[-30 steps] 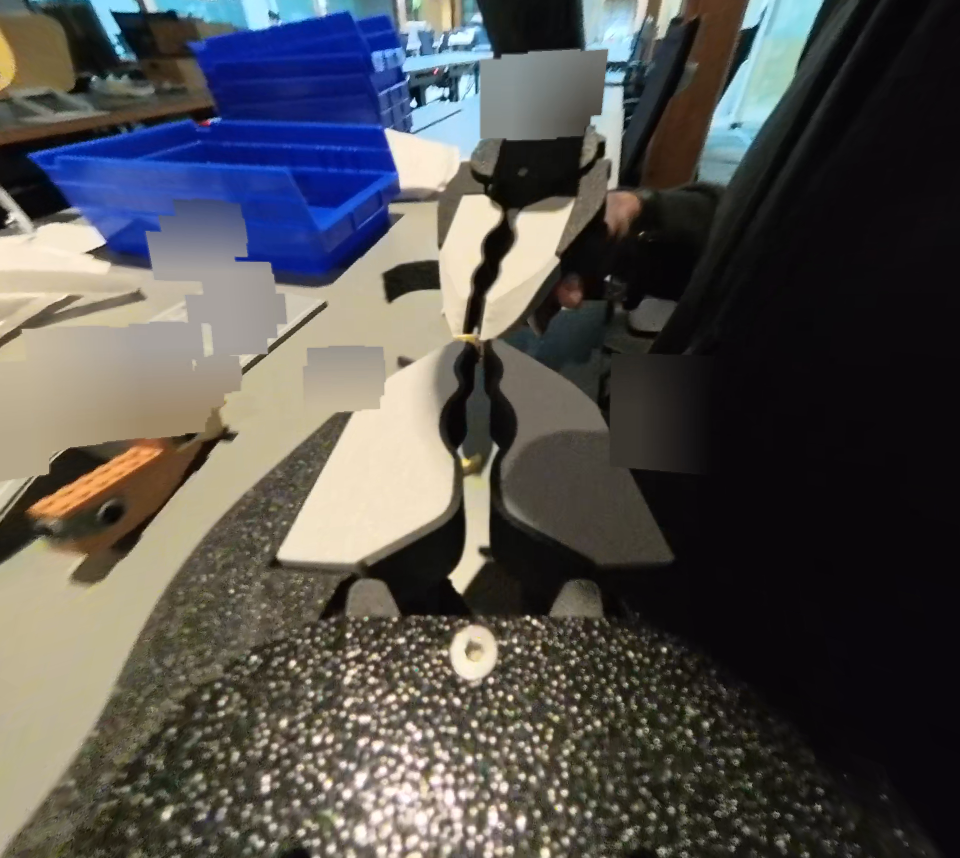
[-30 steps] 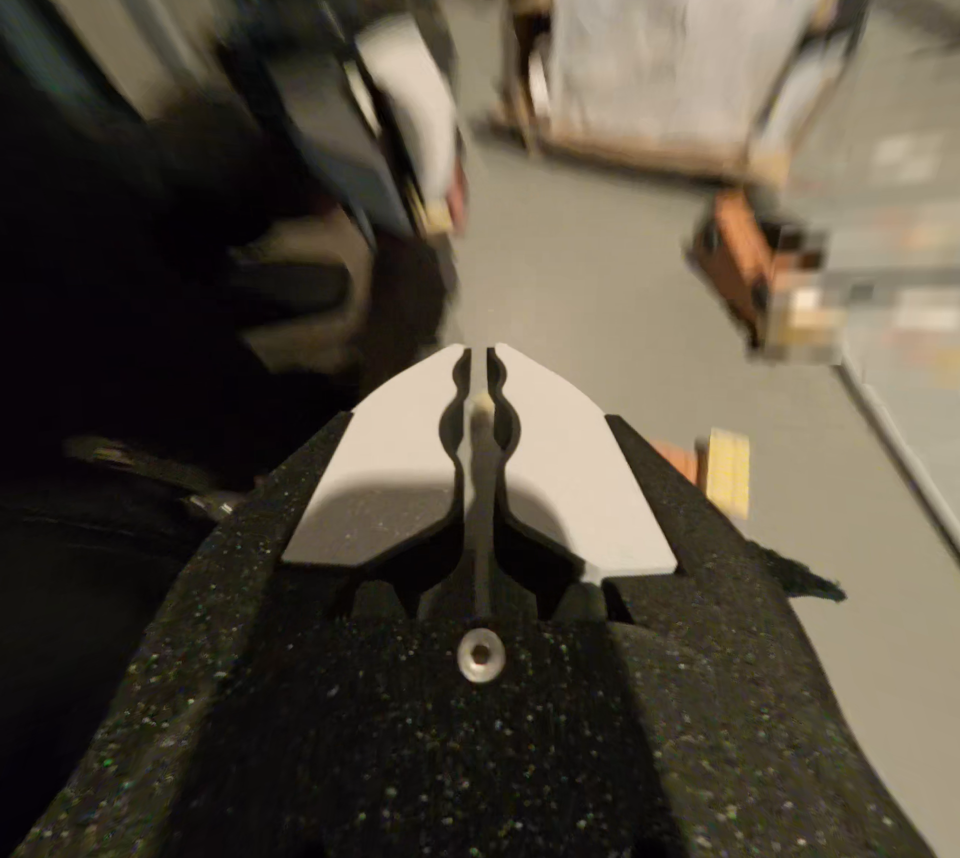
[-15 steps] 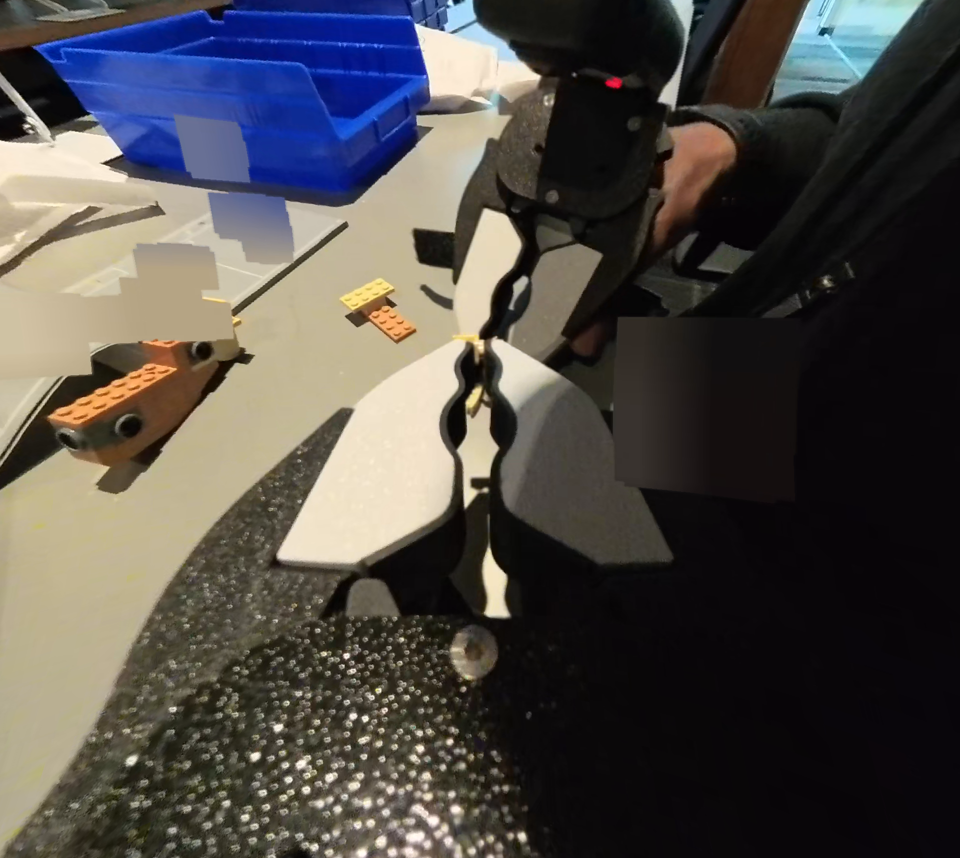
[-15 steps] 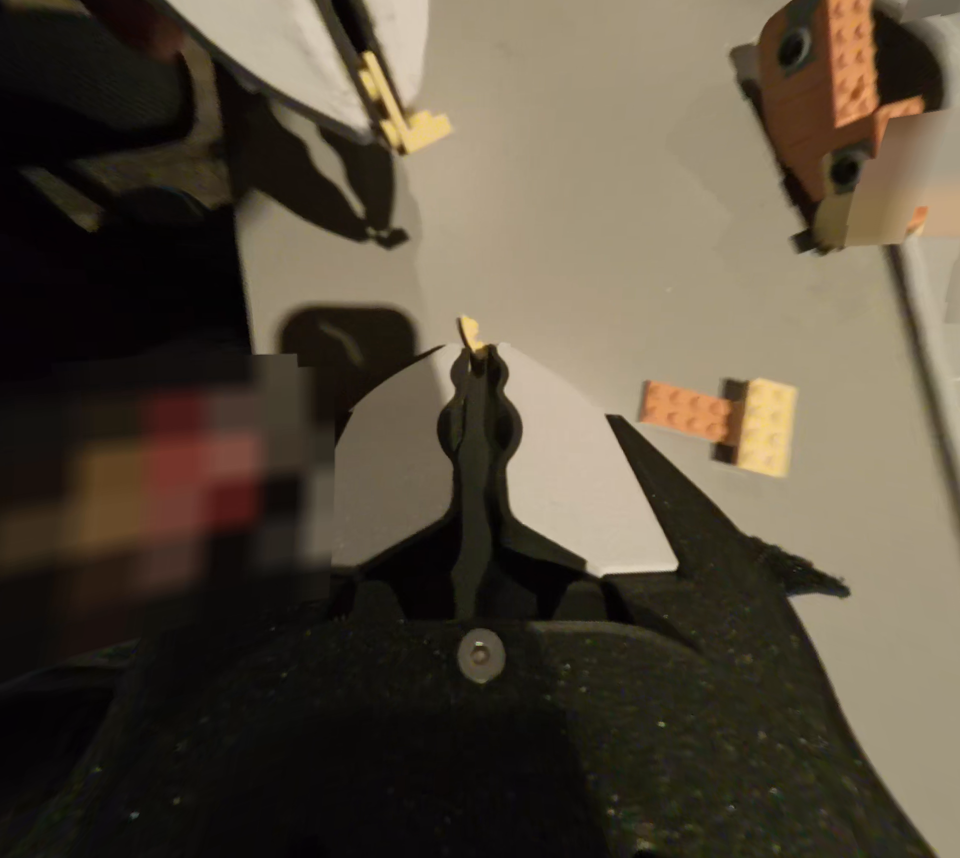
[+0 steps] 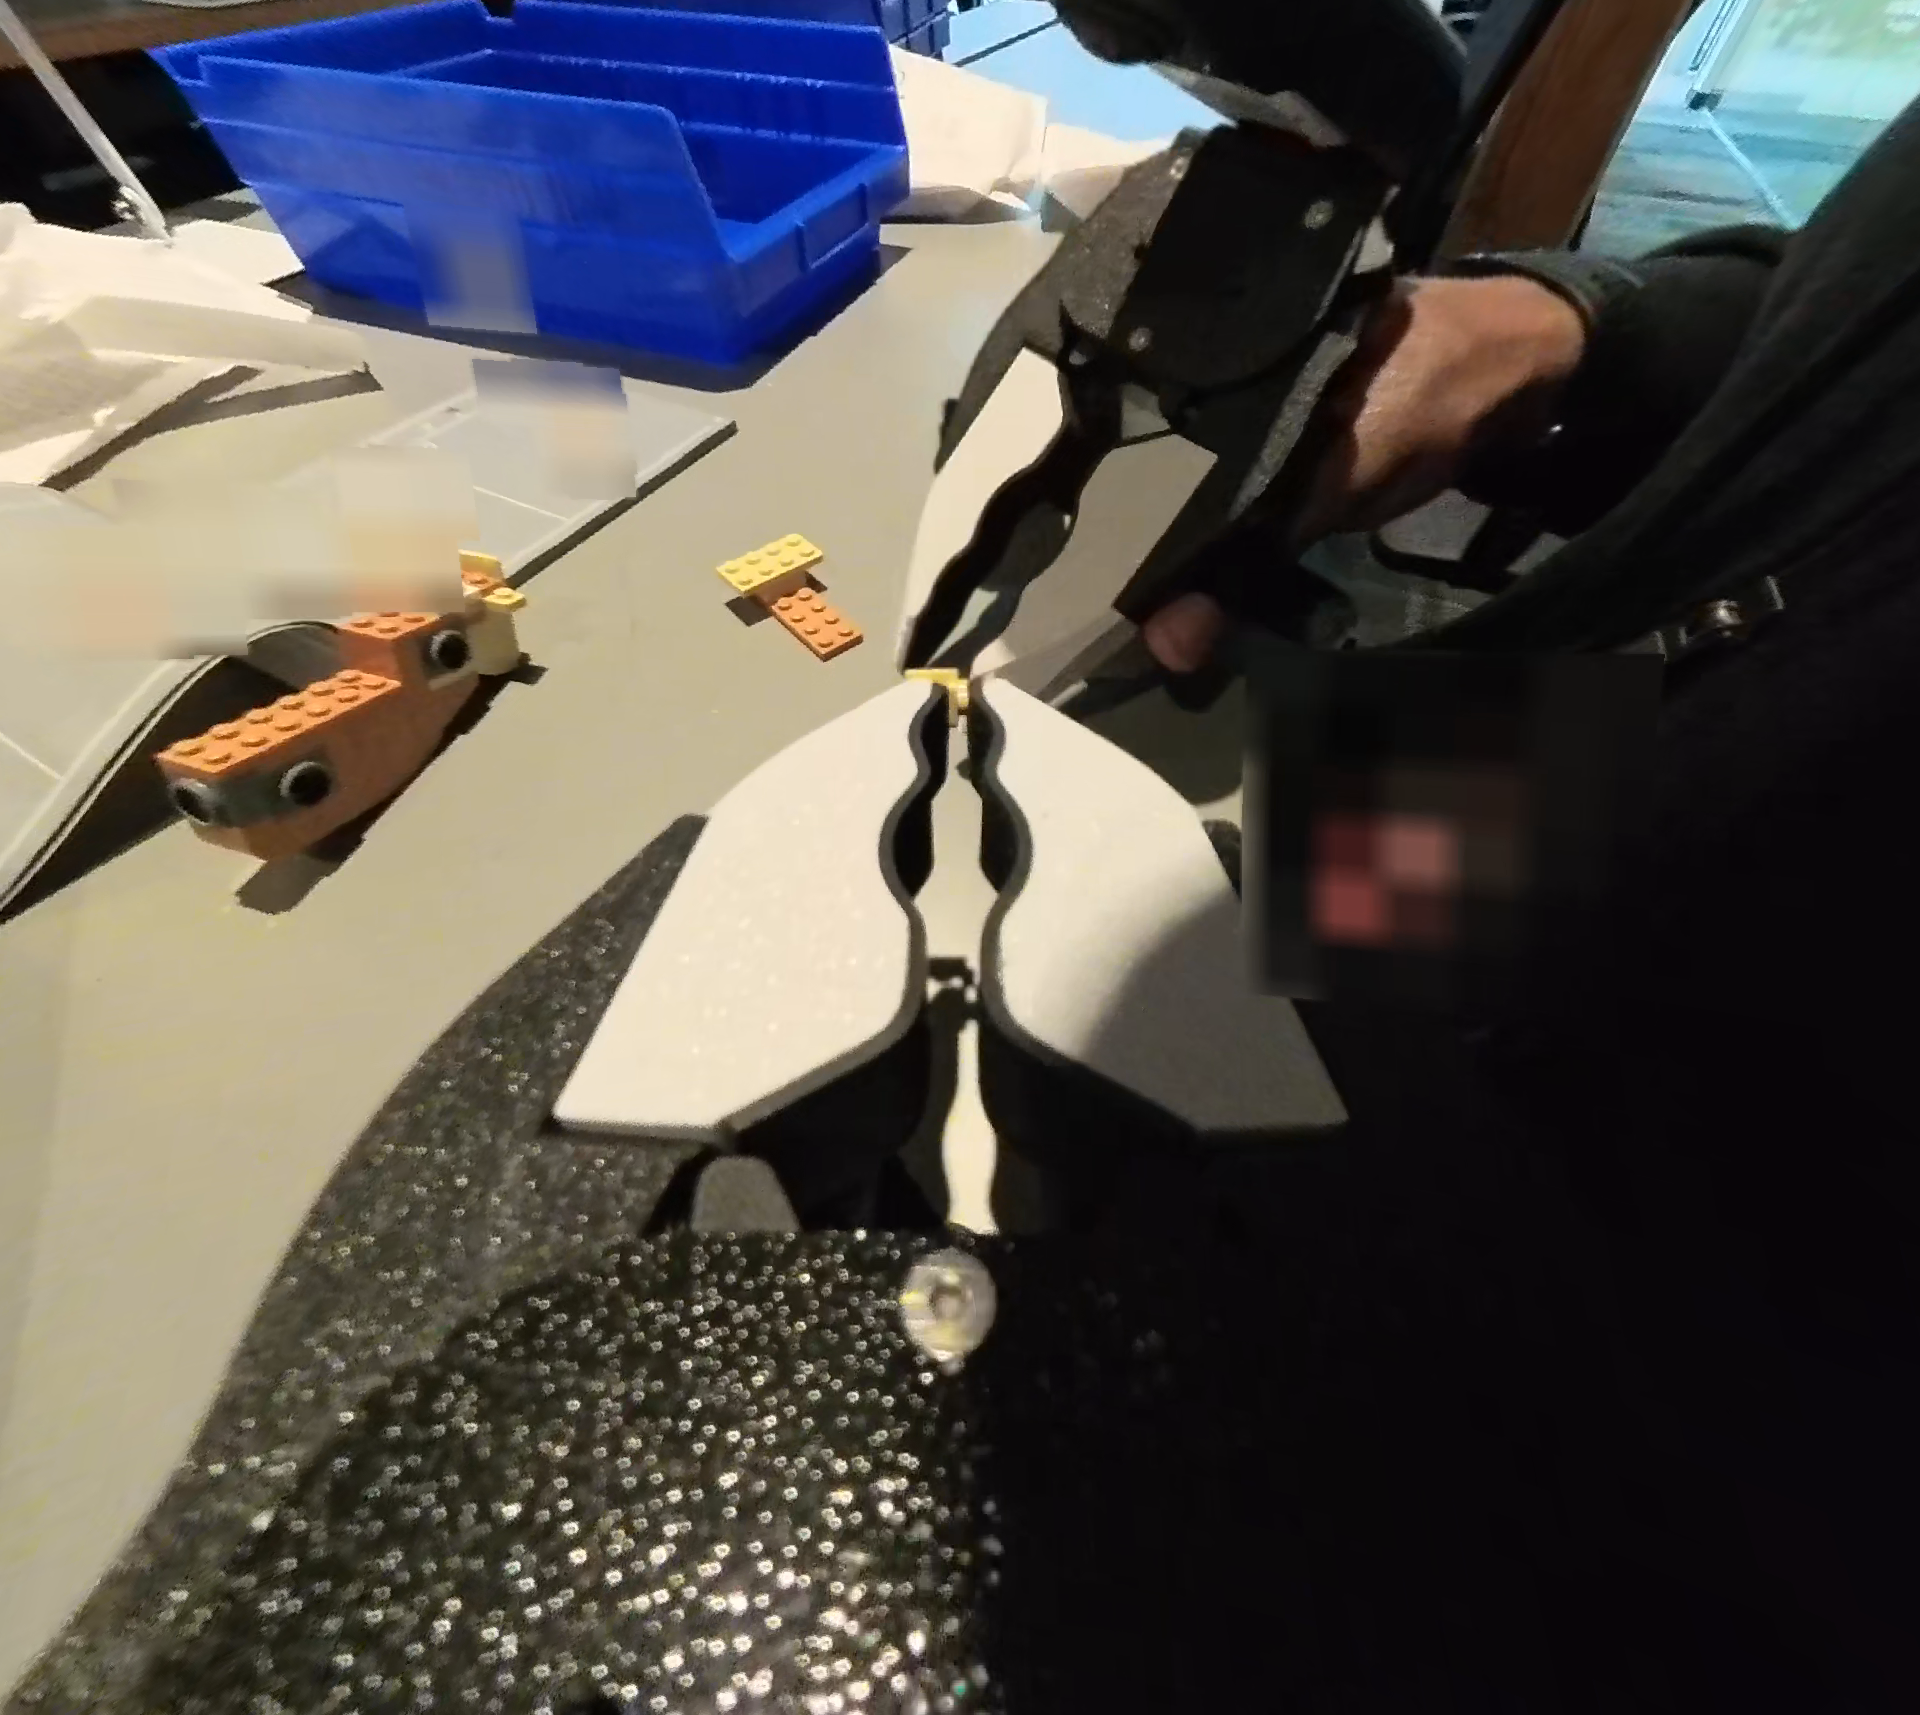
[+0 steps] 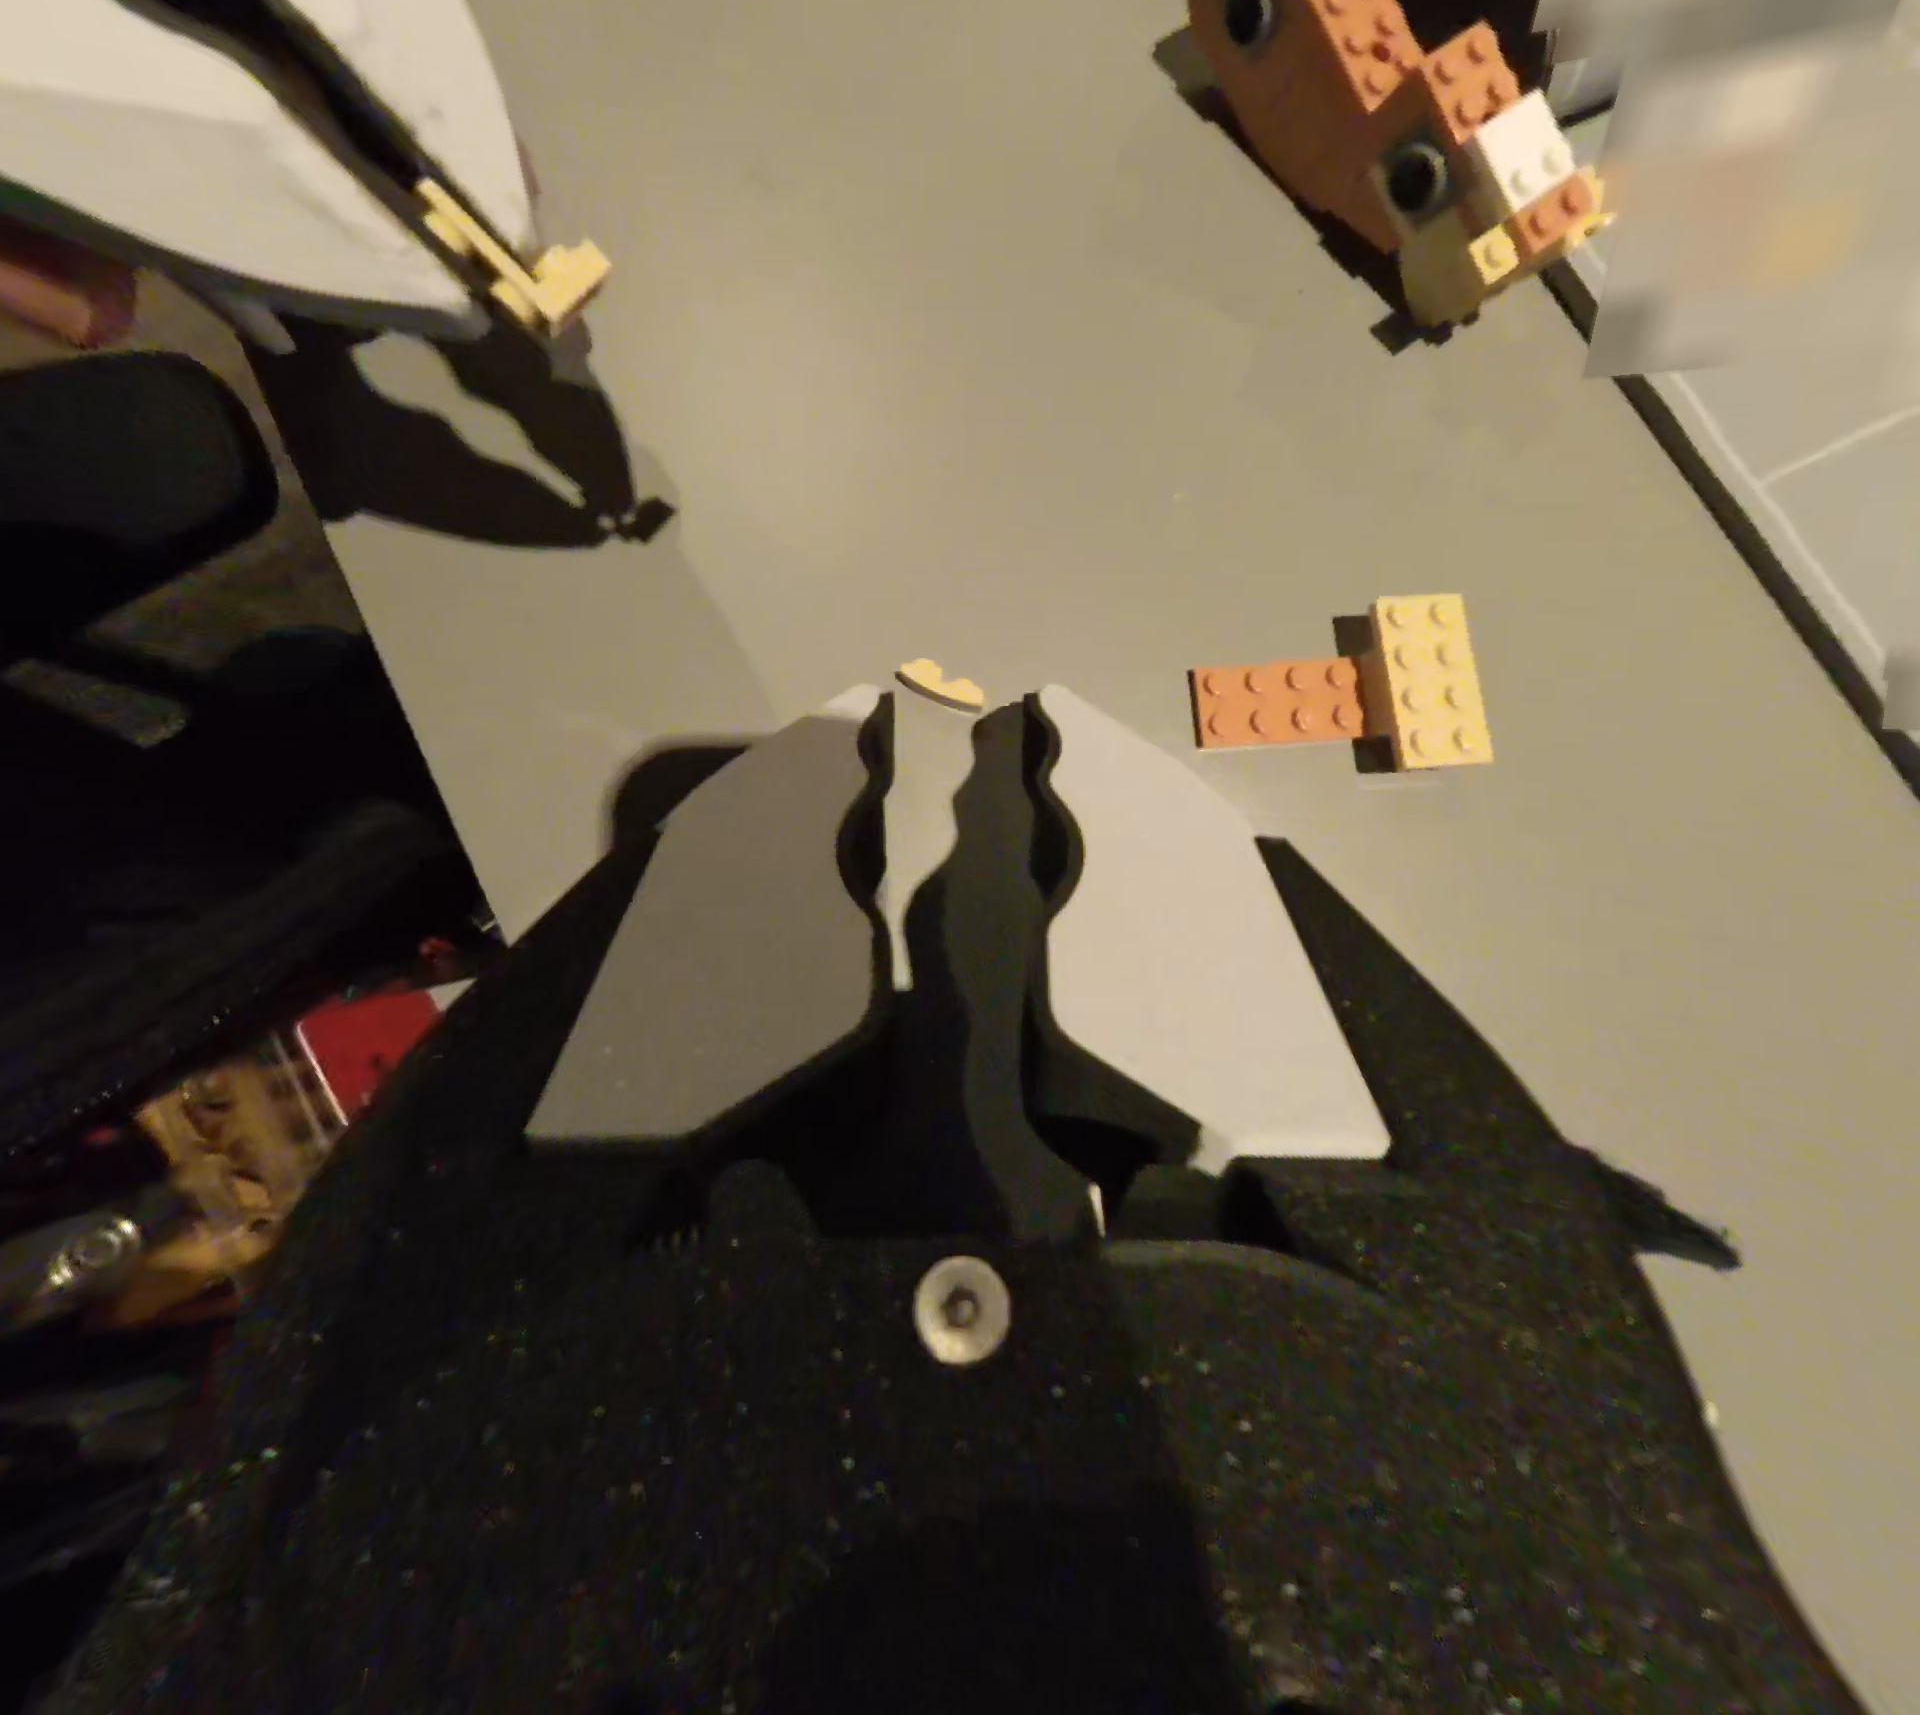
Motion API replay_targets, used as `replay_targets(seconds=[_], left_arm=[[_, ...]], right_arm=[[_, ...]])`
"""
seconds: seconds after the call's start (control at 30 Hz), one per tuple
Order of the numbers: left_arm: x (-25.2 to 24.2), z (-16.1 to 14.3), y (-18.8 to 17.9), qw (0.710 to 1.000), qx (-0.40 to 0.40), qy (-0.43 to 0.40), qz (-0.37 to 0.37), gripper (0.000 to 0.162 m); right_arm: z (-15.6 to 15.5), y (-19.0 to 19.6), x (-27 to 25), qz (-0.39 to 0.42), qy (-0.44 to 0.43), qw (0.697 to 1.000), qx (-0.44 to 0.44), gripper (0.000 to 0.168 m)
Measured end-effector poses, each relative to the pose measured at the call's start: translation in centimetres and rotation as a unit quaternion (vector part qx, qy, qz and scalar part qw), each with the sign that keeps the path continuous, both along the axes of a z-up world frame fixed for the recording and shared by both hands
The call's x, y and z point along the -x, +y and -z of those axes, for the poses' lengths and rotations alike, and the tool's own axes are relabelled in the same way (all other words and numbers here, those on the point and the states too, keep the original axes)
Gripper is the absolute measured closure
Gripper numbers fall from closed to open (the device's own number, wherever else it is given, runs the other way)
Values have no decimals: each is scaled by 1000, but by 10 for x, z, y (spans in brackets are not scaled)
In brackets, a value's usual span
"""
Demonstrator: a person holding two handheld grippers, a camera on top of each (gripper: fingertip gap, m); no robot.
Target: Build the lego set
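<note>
Tan plastic tells the story: the left gripper point(image 6: 520, 283) stays clenched on a small L-shaped tan piece point(image 6: 551, 278), while the right gripper point(image 6: 951, 709), pinched shut half a second ago, now has its jaws parted, a tiny curved tan piece point(image 6: 940, 685) sitting at their tips, whether freed or merely loose I cannot tell. Both hover over the grey worktop point(image 6: 883, 315) near the orange-and-yellow plate pair point(image 6: 1345, 694); the orange model point(image 6: 1340, 44) lies beyond it, untouched. The join looks unfinished.
</note>
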State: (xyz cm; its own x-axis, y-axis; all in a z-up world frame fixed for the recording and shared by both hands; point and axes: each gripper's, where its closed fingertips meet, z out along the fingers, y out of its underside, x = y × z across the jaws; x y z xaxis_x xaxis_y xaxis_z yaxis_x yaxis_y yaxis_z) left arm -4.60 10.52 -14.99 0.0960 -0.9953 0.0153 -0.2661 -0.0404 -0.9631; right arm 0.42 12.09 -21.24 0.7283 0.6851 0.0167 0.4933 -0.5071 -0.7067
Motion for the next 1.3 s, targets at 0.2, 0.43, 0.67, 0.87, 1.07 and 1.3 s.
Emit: replay_targets(seconds=[0.2,0.43,0.67,0.87,1.07,1.3], left_arm=[[0,0,-1,1000,3,-2,3,160],[1,-1,-2,1000,0,-5,1,160],[0,-1,-2,1000,3,-2,1,159],[-1,2,1,1000,1,9,-10,159],[-3,10,8,999,3,37,-32,159],[-4,14,15,997,1,52,-49,159]], right_arm=[[3,-3,5,21,-13,1000,9,153],[10,-5,10,13,-12,999,30,151],[10,5,10,-13,-1,999,33,151],[10,10,11,-18,-16,999,20,159],[10,13,14,-22,-19,999,16,164],[0,14,18,-23,47,998,25,164]])
